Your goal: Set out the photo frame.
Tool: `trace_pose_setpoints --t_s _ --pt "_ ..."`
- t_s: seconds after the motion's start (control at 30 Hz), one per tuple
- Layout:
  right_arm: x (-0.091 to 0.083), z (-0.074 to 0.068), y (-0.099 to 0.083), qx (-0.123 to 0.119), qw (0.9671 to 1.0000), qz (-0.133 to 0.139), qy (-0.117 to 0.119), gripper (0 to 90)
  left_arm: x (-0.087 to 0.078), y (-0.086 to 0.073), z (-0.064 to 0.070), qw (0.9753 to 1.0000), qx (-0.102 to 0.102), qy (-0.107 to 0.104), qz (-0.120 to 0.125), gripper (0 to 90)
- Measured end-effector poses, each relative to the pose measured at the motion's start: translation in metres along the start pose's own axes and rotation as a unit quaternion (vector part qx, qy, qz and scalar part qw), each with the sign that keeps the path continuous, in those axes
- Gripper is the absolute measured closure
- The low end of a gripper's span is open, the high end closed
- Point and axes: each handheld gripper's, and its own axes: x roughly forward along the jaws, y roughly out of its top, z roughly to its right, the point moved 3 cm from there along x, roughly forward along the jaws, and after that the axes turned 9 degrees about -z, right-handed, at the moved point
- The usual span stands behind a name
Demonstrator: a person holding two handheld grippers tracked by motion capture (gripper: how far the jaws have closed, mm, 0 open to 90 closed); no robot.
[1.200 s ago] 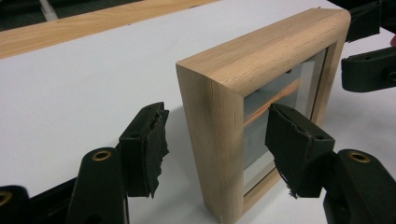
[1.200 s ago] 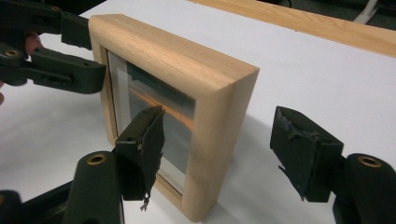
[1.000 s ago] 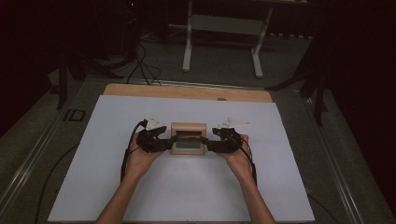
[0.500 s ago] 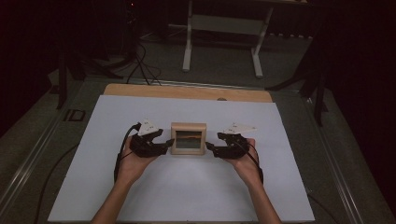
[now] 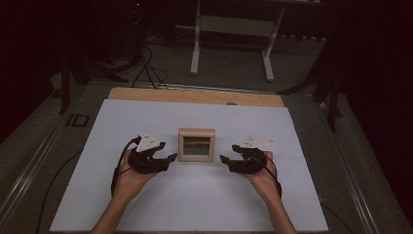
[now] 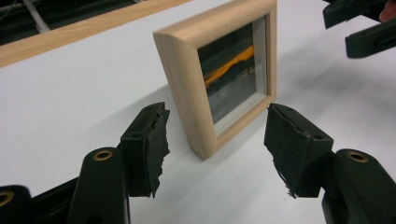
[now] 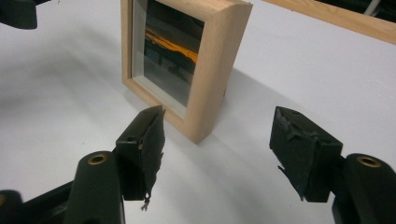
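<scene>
A small pale wooden picture frame (image 5: 196,145) stands upright on the white table sheet (image 5: 195,200), its glass showing a dark picture with an orange streak. My left gripper (image 5: 171,158) is just left of the wooden frame (image 6: 219,70), open, jaws apart and a short way off its near corner. To the right of the wooden frame (image 7: 187,60) my right gripper (image 5: 224,160) is open too, with a small gap to the wood. The left gripper (image 6: 217,140) and the right gripper (image 7: 219,144) hold nothing.
A bare wooden strip (image 5: 195,96) runs along the far edge of the sheet. Beyond the table are a dark floor, cables (image 5: 146,63) and a white stand (image 5: 234,34). Black cables trail from both grippers over the sheet.
Both grippers were against the frame's sides one second ago. They have let go, opened and drawn back outward, left to the left and right to the right. The frame stays standing.
</scene>
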Motion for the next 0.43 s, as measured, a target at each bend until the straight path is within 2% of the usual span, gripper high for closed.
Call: trace_pose_setpoints --t_s 0.27,0.43 --pt "-0.008 0.004 -0.012 0.005 1.0 -0.001 -0.001 34.5 -0.007 -0.017 -0.003 0.9999 -0.003 0.01 -0.006 38.8" --pt "-0.013 0.008 -0.021 0.01 0.9999 -0.002 -0.009 31.9 -0.011 -0.027 -0.011 0.9997 -0.016 0.018 -0.007 38.7"
